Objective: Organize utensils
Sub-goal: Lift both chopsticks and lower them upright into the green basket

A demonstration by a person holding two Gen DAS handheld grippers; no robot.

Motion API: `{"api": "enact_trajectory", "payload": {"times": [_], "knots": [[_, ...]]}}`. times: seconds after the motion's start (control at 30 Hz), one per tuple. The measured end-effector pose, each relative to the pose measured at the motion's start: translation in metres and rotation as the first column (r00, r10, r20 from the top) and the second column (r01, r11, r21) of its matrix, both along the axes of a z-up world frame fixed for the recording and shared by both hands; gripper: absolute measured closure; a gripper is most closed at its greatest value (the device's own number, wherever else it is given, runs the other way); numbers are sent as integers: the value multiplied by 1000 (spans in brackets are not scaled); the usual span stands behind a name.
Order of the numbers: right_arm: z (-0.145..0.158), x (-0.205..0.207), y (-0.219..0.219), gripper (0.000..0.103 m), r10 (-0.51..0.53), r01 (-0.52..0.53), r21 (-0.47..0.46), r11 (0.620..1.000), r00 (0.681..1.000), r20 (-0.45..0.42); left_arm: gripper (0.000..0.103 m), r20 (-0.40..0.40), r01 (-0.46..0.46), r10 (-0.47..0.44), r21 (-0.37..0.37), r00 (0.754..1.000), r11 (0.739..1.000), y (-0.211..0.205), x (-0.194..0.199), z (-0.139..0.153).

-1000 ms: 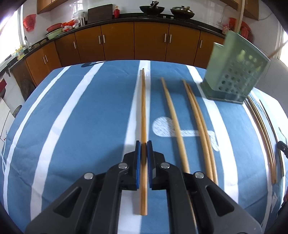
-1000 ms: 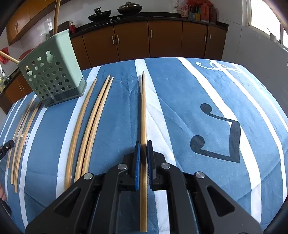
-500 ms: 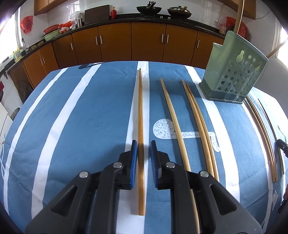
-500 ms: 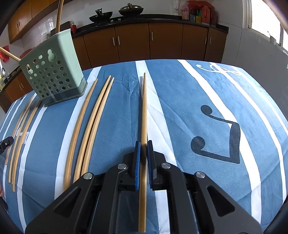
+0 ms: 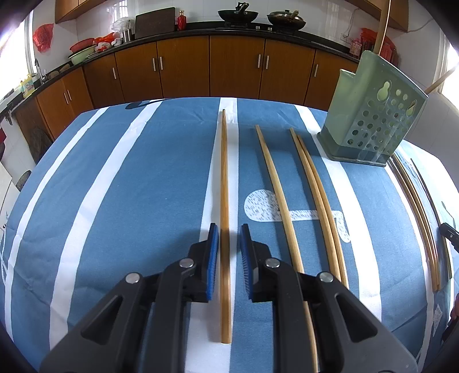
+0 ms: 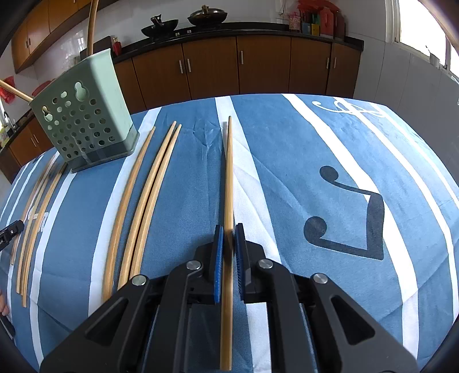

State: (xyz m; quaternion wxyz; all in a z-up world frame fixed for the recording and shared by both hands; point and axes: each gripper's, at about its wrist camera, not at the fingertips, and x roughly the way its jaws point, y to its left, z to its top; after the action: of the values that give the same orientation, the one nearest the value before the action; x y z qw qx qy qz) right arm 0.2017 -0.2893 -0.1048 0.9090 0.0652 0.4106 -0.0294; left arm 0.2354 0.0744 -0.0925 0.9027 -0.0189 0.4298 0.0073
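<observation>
In the left wrist view my left gripper stands slightly open astride a long wooden chopstick. This stick lies flat on the blue striped cloth and the pads do not touch it. My right gripper is shut on another chopstick, whose far tip points away over the cloth. A green perforated utensil holder stands upright at the far right of the left view. The same holder is at the far left of the right view. It has tall sticks in it.
More loose chopsticks lie on the cloth: a single one, a pair and a bundle beyond the holder. The right view shows a single, a pair and a bundle. Kitchen cabinets lie past the table's far edge.
My left gripper's jaws have parted and let go of the chopstick, which now rests on the cloth between them. The right gripper keeps its grip and has not moved.
</observation>
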Motion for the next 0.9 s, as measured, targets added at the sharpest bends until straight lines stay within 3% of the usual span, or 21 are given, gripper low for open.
{"api": "enact_trajectory", "payload": {"times": [0.37,0.4,0.43,0.5,0.6,0.9], "knots": [[-1,-18,1,93,8,-8,8,1000,1000,-3,84,-3,18,-18,11,1000,1000,-4,-15,0],[-1,-19,1,94,11,-11,9,1000,1000,-3,86,-2,18,-18,8,1000,1000,-4,-17,0],[-1,-20,1,95,14,-14,6,1000,1000,-2,95,-2,15,-15,9,1000,1000,-3,-19,0],[0,-22,1,95,16,-16,-1,1000,1000,-4,95,-4,17,-17,8,1000,1000,-2,-22,0],[16,-34,-5,95,8,-9,25,1000,998,60,95,-3,22,-22,29,1000,999,-2,-30,5],[84,-57,-20,95,-38,24,55,998,961,274,95,166,15,-12,-16,986,1000,6,-57,65]]}}
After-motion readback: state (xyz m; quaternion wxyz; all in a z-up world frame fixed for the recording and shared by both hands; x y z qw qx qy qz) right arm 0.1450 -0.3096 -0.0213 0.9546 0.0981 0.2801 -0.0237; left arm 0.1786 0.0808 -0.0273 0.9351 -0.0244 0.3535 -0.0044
